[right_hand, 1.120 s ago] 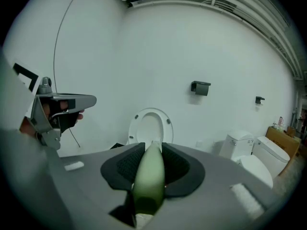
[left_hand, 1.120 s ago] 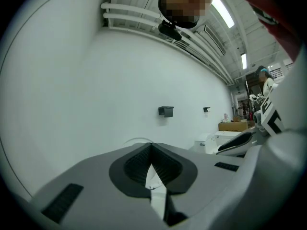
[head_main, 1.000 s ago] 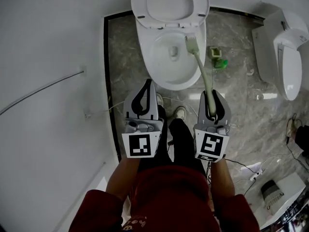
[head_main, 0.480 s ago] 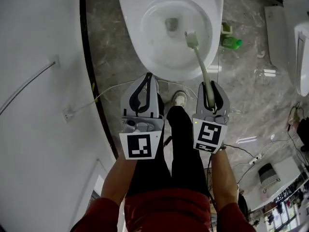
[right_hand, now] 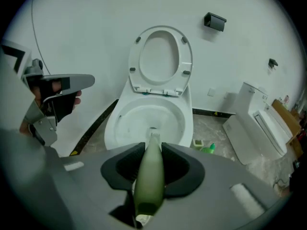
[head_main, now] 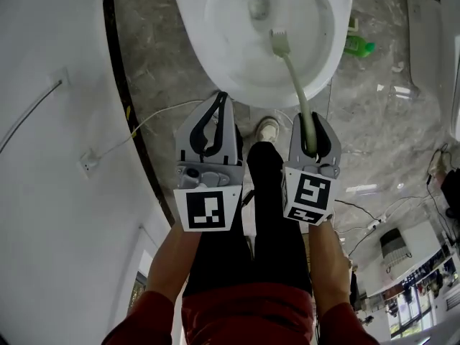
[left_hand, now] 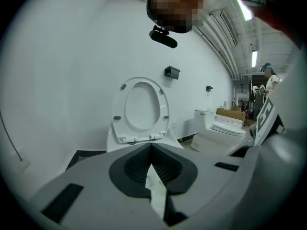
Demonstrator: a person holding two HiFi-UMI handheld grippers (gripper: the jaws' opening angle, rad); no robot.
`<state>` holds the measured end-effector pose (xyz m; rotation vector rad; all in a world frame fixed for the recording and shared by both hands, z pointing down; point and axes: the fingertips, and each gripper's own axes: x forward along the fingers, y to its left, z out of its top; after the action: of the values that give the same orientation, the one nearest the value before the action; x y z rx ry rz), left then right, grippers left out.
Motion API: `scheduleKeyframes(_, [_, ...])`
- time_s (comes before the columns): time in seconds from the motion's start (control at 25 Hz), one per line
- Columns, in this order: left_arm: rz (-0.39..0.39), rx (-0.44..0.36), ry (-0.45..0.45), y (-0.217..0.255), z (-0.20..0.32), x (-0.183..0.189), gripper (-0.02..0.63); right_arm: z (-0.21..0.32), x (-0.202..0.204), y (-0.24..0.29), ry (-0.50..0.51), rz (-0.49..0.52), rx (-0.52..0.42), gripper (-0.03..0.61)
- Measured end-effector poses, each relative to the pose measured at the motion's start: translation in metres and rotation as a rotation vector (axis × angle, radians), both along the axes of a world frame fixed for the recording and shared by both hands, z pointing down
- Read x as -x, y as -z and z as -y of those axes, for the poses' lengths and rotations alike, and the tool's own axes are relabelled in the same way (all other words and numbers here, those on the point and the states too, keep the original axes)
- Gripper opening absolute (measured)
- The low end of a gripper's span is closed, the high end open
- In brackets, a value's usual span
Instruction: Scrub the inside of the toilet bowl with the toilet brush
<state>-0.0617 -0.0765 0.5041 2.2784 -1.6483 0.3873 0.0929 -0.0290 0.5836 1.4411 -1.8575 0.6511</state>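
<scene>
Clutter first: green bottle (head_main: 357,46) stands on the marble floor (head_main: 151,42) just right of the toilet bowl (head_main: 188,42). Second toilet (right_hand: 261,123) sits further right, well apart. White cable (head_main: 154,121) runs over the floor from the wall side toward the bowl's front. Person's shoe (head_main: 267,129) sits just short of the front rim, between the two grippers. Seat lid (right_hand: 160,61) is raised upright.

Right gripper (head_main: 310,121) is clamped on the toilet brush (head_main: 291,70) by its pale green handle. The shaft runs out of the jaws over the front rim. The bristle head is inside the bowl, right of centre, near the drain (head_main: 259,7).

Left gripper (head_main: 219,99) has its jaws pinched together on nothing and hangs beside the right one, near the bowl's front-left rim.
</scene>
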Motion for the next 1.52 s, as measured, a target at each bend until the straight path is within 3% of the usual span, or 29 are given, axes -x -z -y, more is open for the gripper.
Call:
scheduleKeyframes(0.2, [0.012,0.012,0.019,-0.002,0.0,0.013,0.005,-0.01,0.041,0.005,0.011,0.159,0.058,0.118])
scheduleKeyframes(0.4, [0.017,0.017,0.036,-0.003,-0.001,0.023,0.005,0.001,0.065,0.039,-0.034,0.347,0.045,0.12])
scheduleKeyframes(0.52, [0.015,0.019,0.039,-0.005,-0.002,0.025,0.006,-0.001,0.056,0.021,-0.056,0.316,0.08,0.118])
scheduleKeyframes(0.68, [0.006,0.023,0.023,-0.006,-0.002,0.018,0.006,-0.008,0.028,-0.009,-0.055,0.149,0.1,0.118])
scheduleKeyframes(0.88, [-0.001,0.029,0.005,-0.006,-0.002,0.01,0.005,0.009,-0.013,0.004,-0.05,-0.034,0.002,0.118])
scheduleKeyframes(1.08, [-0.014,0.021,0.001,-0.003,-0.001,0.005,0.005,0.031,-0.027,0.024,-0.047,-0.122,-0.104,0.118])
scheduleKeyframes(1.24, [-0.011,0.029,0.002,-0.006,-0.004,0.006,0.006,0.022,-0.016,-0.008,-0.044,-0.08,-0.007,0.118])
scheduleKeyframes(1.36, [-0.001,0.042,0.009,-0.009,-0.008,0.014,0.006,0.008,0.01,-0.023,-0.018,0.018,0.076,0.118])
scheduleKeyframes(1.52, [0.012,0.051,0.038,-0.011,-0.01,0.031,0.005,0.001,0.061,-0.005,0.022,0.179,0.091,0.118])
